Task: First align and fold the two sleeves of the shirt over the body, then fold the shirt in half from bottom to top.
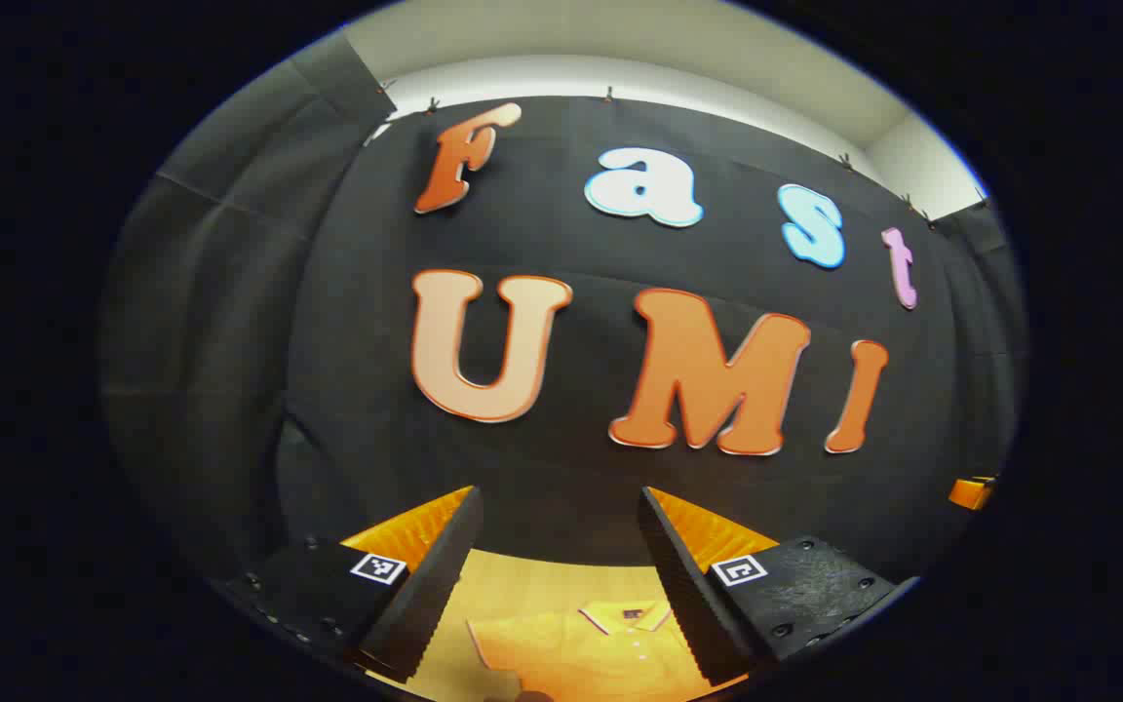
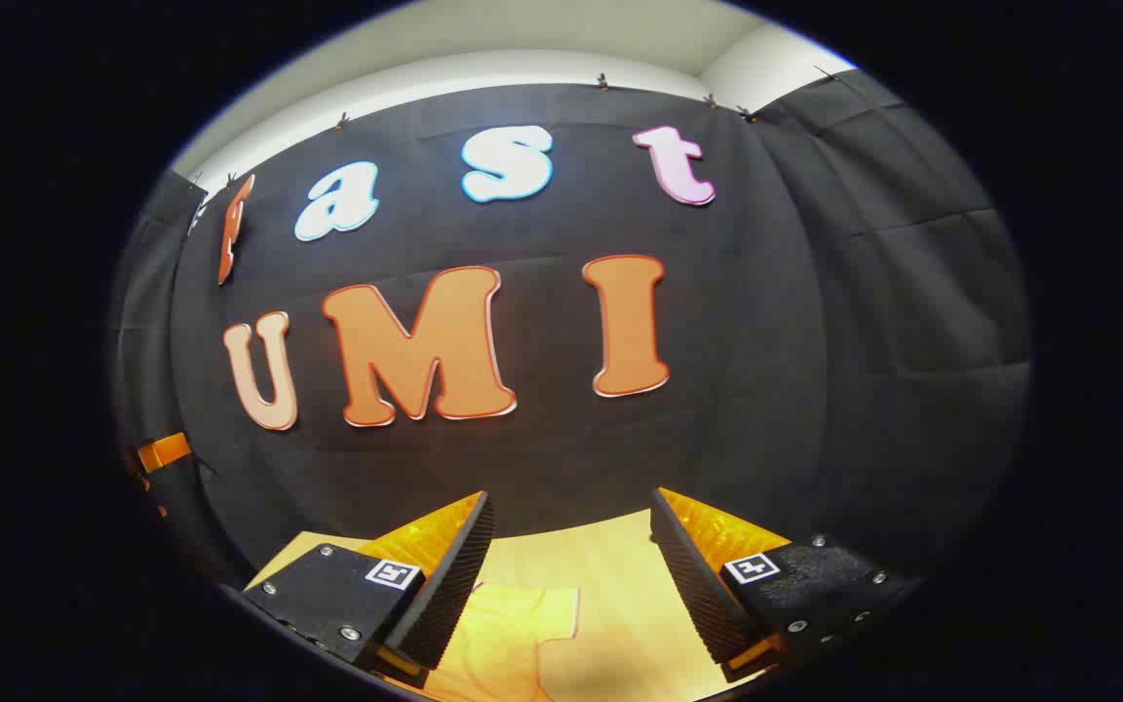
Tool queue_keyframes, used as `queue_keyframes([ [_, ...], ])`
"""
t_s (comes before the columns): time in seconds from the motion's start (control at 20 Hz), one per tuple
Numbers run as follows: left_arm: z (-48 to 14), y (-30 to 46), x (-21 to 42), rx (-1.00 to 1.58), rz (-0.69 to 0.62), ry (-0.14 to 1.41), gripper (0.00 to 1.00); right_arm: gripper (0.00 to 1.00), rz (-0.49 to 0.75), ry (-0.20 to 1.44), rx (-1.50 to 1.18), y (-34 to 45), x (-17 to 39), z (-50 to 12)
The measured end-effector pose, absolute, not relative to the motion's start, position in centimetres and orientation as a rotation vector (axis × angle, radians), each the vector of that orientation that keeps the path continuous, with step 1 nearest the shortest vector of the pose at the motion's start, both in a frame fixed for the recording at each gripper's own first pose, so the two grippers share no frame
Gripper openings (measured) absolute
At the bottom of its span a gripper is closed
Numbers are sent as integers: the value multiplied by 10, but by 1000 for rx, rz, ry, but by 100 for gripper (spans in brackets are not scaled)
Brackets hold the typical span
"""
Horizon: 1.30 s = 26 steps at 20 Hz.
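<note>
An orange polo shirt [image 1: 581, 648] lies flat on the wooden table [image 1: 532, 580], its collar toward the far wall. In the left gripper view my left gripper [image 1: 560, 505] hovers open above it, aimed mostly at the wall, and the collar shows between its fingers. In the right gripper view one short sleeve of the shirt [image 2: 513, 634] lies spread on the table [image 2: 610, 585] below my right gripper [image 2: 571, 505], which is open and holds nothing. Both grippers are well clear of the cloth.
The black cloth wall stands close behind the table's far edge. The other gripper's orange part peeks in at the right edge [image 1: 971, 492] of the left gripper view and at the left edge [image 2: 164, 451] of the right gripper view. Bare wood lies beside the sleeve.
</note>
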<state>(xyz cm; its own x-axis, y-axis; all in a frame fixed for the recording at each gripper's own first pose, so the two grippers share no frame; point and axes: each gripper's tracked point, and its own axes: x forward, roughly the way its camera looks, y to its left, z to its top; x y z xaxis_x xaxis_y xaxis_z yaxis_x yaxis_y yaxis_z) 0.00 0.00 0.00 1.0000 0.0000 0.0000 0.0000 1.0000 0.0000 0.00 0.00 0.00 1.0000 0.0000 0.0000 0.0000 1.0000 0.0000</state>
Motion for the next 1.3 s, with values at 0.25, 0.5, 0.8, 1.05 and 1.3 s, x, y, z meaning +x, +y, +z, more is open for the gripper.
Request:
queue_keyframes([
  [0.25, -21, 17, -1, 13, 78, 81, 98, 98, 138, 81, 72, 9, 36, -4],
  [0.5, -29, 20, -3, 24, 178, 118, 98, 98, 140, 113, 37, -18, 60, -16],
  [0.8, -34, 19, 15, 60, 179, 121, 98, 97, 69, 118, 46, -32, 69, -21],
  [1.05, -40, 24, 41, 101, 127, 120, 98, 98, -21, 177, -13, -29, 75, -37],
  [1.3, -44, 30, 45, 107, 109, 128, 98, 98, 4, 245, -73, -12, 87, -51],
])
